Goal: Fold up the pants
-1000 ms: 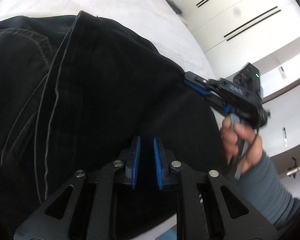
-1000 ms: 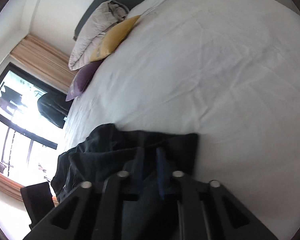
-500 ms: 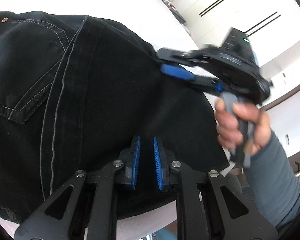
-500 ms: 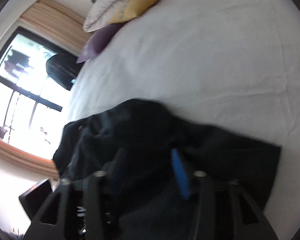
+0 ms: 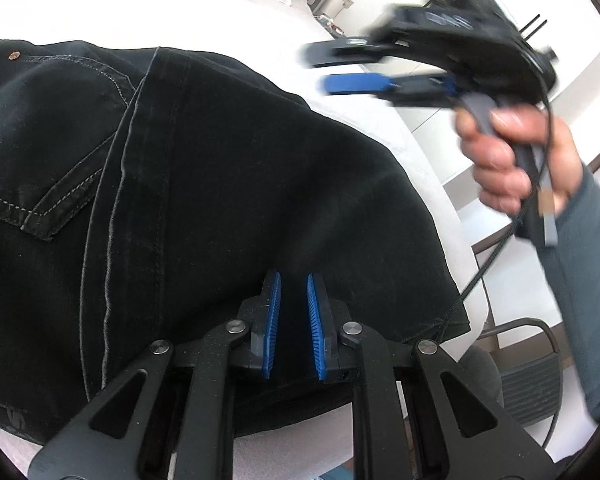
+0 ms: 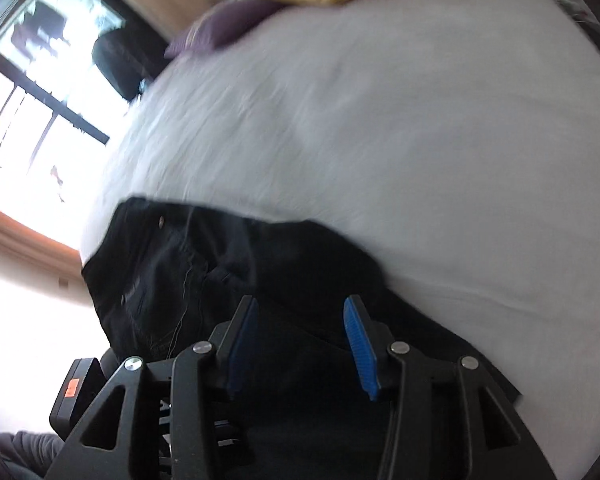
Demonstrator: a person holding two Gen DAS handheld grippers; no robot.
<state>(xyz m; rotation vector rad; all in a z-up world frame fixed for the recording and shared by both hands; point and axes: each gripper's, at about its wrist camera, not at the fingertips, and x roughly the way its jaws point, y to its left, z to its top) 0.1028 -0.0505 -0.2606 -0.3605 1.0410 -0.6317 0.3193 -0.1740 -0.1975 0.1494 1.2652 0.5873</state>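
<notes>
Black pants (image 5: 228,184) lie folded over on the white bed (image 5: 204,12), near its right edge. The left gripper (image 5: 294,320) hovers low over the cloth, jaws narrow, nothing visibly pinched. The right gripper (image 5: 339,66) is up above the bed, its jaws just opening and now parted with nothing between them. The risk: that top layer is free now and could slide or spring open; any snag by the left gripper drags the fold askew.

White bed (image 6: 419,140), bright window (image 6: 40,92)
</notes>
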